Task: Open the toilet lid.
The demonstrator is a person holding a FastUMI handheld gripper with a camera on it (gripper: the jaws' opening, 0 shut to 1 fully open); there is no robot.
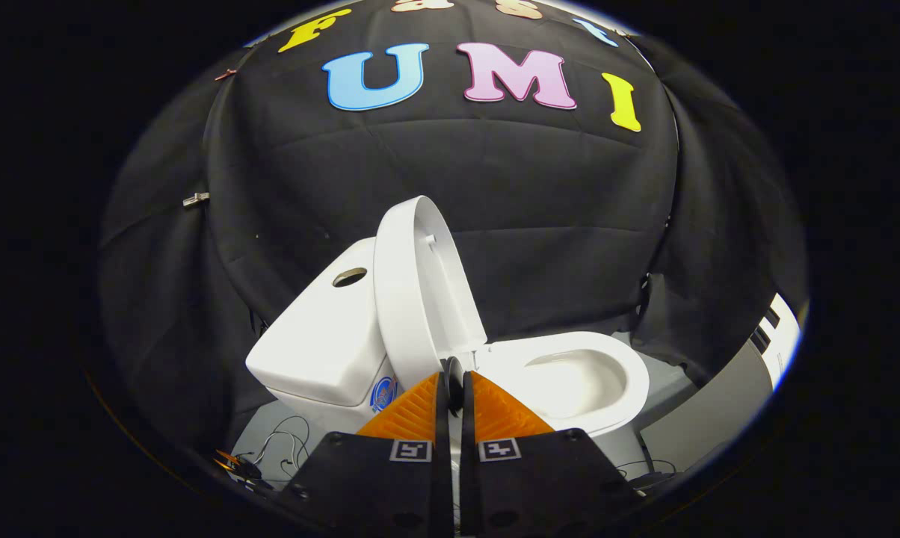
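The tongs (pixel 451 388) sit closed on nothing just before the raised toilet lid (pixel 420 284), which leans upright against the tank (pixel 323 329), so I judge the best move is backing away gently without nudging it.

The gripper (pixel 454 392) has two wedge-shaped fingers (pixel 412 415) whose faces carry fine parallel ribbing, each tapering to a narrow tip. The two meet along a thin straight seam down the middle, closed together with nothing between them. Behind the fingers sit two flat, matte black carriage blocks (pixel 368 482), broad and angular, widening toward the base. Each block bears a small square black-and-white marker tag (pixel 410 450) at its inner front corner, one on either side of the seam. Round dark screw holes (pixel 335 438) dot the blocks' upper faces near their corners and rear edges
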